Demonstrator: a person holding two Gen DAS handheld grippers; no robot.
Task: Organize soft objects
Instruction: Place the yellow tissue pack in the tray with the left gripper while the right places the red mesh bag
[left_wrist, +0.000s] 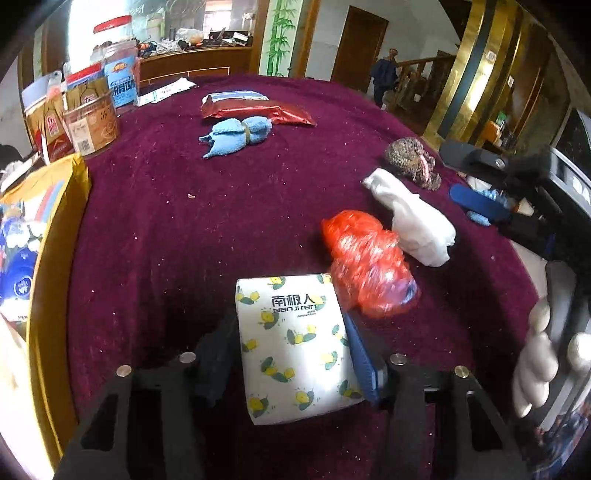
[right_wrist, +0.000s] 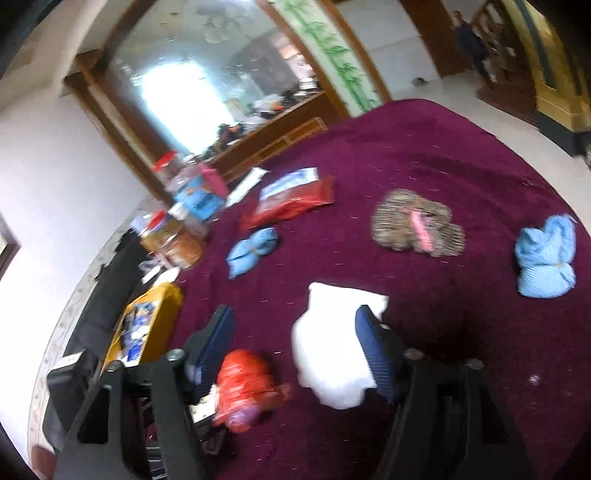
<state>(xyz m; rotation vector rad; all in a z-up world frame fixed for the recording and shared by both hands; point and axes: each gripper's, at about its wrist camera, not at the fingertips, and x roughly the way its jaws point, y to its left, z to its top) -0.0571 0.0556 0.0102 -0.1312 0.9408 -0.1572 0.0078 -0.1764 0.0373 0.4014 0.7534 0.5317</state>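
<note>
On the maroon tablecloth (left_wrist: 166, 206), the left gripper (left_wrist: 291, 347) clamps a tissue pack (left_wrist: 295, 347) printed with lemons between its blue pads. A crumpled red plastic bag (left_wrist: 365, 258) touches the pack's far corner, a white bundle (left_wrist: 413, 218) just beyond it. The right gripper (right_wrist: 295, 343) hangs spread wide above that white bundle, holding nothing. A blue towel roll (left_wrist: 236, 134) lies farther off.

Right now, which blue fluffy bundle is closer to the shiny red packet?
The light blue bundle lying just in front of the red packet. The other blue bundle sits far off, beyond the brown knitted bundle.
</note>
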